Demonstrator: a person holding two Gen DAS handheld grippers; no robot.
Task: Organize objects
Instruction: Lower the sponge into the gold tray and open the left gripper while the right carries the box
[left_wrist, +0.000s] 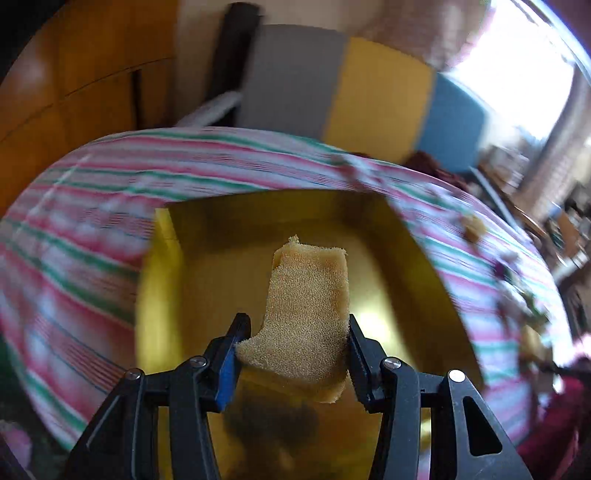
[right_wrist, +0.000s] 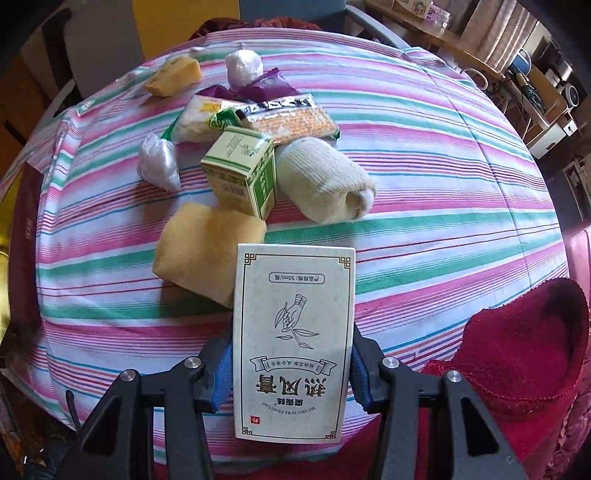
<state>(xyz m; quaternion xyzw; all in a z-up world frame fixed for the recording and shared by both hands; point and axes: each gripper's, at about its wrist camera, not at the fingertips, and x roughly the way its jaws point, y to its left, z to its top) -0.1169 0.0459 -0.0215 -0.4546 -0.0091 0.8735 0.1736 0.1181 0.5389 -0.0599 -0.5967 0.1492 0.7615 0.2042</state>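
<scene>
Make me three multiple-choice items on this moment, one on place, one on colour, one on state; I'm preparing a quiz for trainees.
1. The sponge piece in the left gripper hangs over:
A. a yellow box
B. a red cloth
C. a wooden shelf

2. The small carton beside the rolled sock is:
A. blue
B. green and cream
C. black

3. The right gripper is:
A. open
B. shut on nothing
C. shut on the white box

Answers: 1 A, the yellow box lies under it; 2 B, its panels show it; 3 C, both fingers press its sides.
</scene>
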